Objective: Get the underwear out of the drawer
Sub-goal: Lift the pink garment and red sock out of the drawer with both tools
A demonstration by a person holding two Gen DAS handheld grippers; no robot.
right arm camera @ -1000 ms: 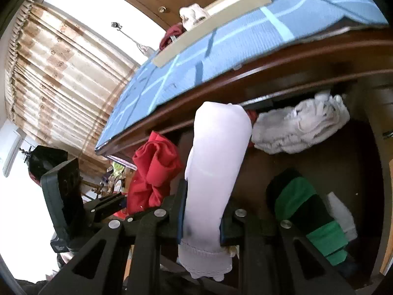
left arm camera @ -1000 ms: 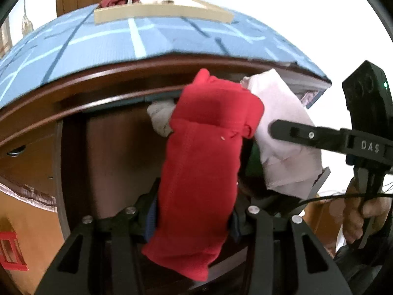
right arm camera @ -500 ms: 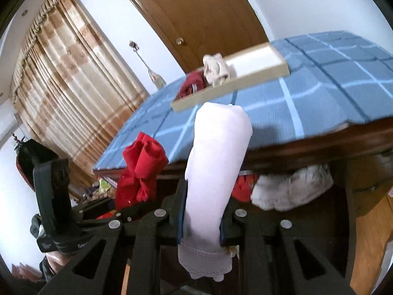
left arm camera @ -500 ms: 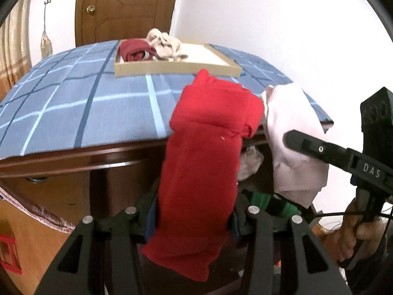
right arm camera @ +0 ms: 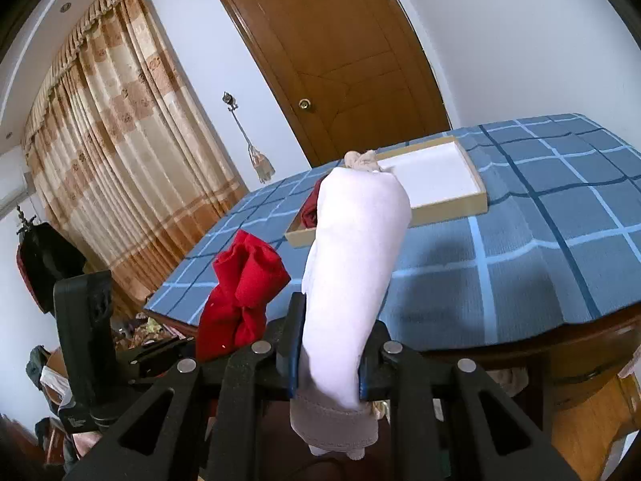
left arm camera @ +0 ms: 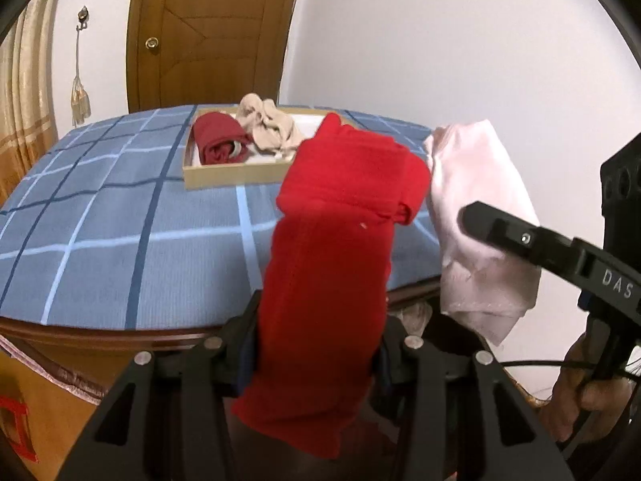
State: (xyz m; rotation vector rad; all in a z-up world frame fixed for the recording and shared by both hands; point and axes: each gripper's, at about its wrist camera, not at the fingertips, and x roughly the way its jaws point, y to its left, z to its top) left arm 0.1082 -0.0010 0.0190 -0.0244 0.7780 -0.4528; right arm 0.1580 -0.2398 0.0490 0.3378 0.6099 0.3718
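Observation:
My left gripper (left arm camera: 316, 356) is shut on a rolled red underwear (left arm camera: 332, 264), which stands up between its pads above the table's edge. My right gripper (right arm camera: 326, 368) is shut on a rolled pale pink underwear (right arm camera: 352, 264). In the left wrist view the pink roll (left arm camera: 476, 216) hangs to the right of the red one, with the right gripper's finger (left arm camera: 521, 236) across it. In the right wrist view the red roll (right arm camera: 240, 292) sits lower left. The drawer lies below the tabletop, mostly hidden; a bit of pale cloth (right arm camera: 510, 378) shows inside.
A table with a blue checked cloth (left arm camera: 120, 220) fills the middle. A shallow wooden tray (left arm camera: 224, 176) on it holds a dark red roll (left arm camera: 216, 140) and a beige garment (left arm camera: 268, 128); its right half (right arm camera: 436, 176) is bare. Brown door (right arm camera: 348, 52), curtains (right arm camera: 104, 152) and a hand (left arm camera: 589, 397) lie around.
Both grippers rose from the drawer opening with their rolls still held. The views tilted up, so the tabletop and tray now show from above and the drawer interior dropped out of sight.

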